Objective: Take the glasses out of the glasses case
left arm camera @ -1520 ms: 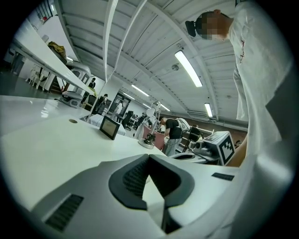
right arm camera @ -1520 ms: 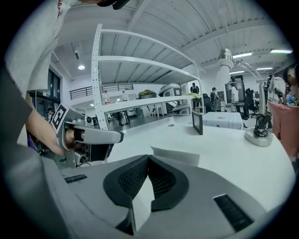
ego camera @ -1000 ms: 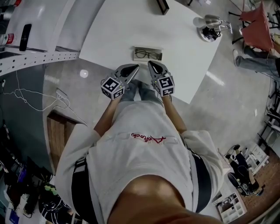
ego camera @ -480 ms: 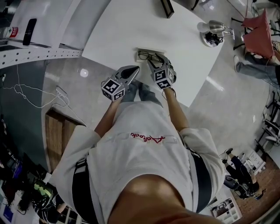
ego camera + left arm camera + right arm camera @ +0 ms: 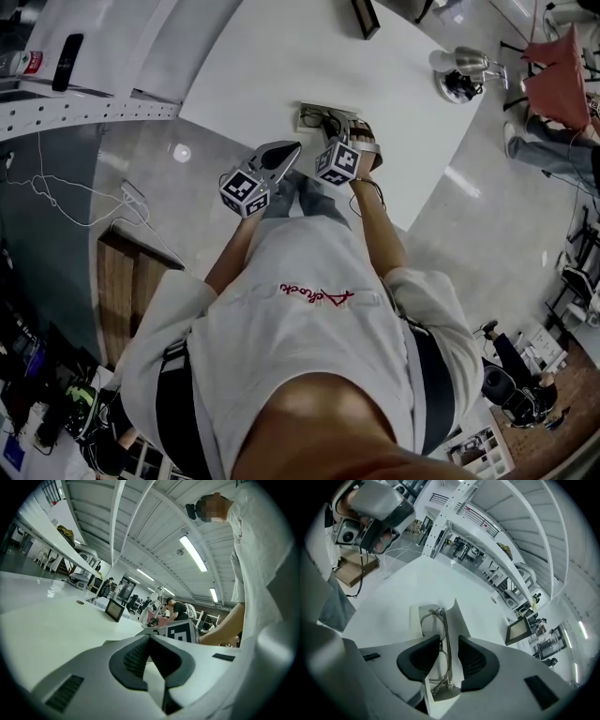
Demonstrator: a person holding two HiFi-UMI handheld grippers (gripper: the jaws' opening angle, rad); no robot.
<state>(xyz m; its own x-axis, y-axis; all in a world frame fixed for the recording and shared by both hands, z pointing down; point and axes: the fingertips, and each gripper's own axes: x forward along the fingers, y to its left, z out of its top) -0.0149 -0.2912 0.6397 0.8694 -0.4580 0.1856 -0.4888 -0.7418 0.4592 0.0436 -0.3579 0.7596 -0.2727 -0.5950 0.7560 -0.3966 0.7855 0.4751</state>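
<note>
Barely shifted, the left gripper hangs pressed together; the right gripper has dropped and rolled over the open glasses case, its jaws just closing yet spread astride the glasses lying inside. Squeezing off-centre could snag the case wall or bend the frame

A white table stands on a glossy grey floor (bright glare spots it); strip lights run along the ceiling, and a wooden box sits nearby.
</note>
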